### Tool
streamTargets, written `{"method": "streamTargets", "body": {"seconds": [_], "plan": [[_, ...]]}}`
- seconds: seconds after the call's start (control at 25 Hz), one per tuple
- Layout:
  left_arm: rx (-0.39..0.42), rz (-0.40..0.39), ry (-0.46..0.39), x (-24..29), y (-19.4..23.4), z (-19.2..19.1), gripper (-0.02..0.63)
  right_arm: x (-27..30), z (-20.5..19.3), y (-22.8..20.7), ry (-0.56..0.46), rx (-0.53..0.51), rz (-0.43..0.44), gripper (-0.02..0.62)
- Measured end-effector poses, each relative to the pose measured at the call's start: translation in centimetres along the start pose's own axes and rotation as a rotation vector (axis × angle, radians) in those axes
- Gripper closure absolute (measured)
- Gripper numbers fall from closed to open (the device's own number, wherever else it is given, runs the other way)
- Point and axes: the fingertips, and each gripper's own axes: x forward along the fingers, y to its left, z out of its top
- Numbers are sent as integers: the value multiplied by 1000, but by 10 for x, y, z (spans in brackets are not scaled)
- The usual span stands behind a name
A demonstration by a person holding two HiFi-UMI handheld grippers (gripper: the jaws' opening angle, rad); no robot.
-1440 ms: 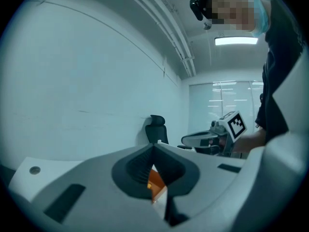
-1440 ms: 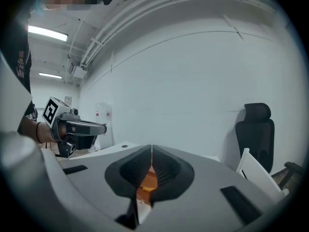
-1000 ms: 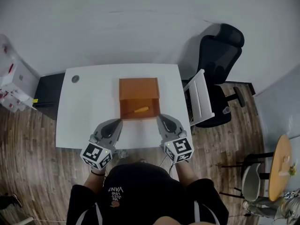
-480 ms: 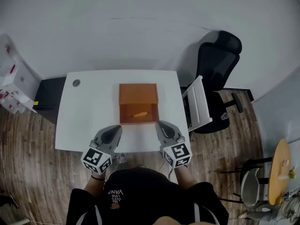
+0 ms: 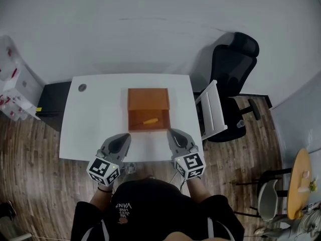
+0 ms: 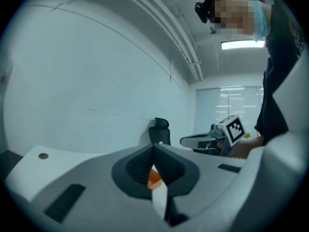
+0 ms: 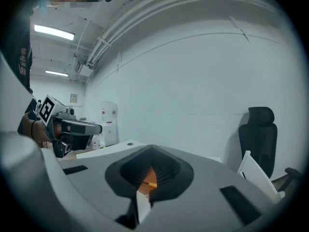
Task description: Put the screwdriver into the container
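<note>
Two closed, empty claws, the left claw (image 5: 124, 136) and right claw (image 5: 172, 132), sat short of the container (image 5: 148, 98), inside which the screwdriver (image 5: 150, 120) lay just ahead between them, seemingly light, rigid and best pinched across its handle.

A white rectangular table (image 5: 85, 129) stood against a plain pale wall (image 5: 150, 29), with a small round grey grommet (image 5: 82, 87) near its far left corner. The brown wood-plank floor (image 5: 35, 154) spread around it. Just left of the table sat a low black cabinet (image 5: 50, 98), and further left some white storage units (image 5: 12, 92). On the right, a white slatted chair (image 5: 213, 109) stood just beside the table, with a black high-backed office chair (image 5: 233, 69) behind it. A round wooden side table (image 5: 299, 179) stood well apart at the near right. Long ceiling strip lights (image 7: 54, 33) glowed overhead.
</note>
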Motion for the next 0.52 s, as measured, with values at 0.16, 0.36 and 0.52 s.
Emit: {"method": "streamTargets", "body": {"seconds": [0.16,0.36,0.52], "plan": [[-3,1,2,0,0,-1,591,0,0,0,2,-2,0,583],[-3,3,1,1,0,-2,591,0,-1,-1,-3,-2,0,583],[0,3,3,3,0,-2,591,1,0,-2,1,-4,0,584]]}}
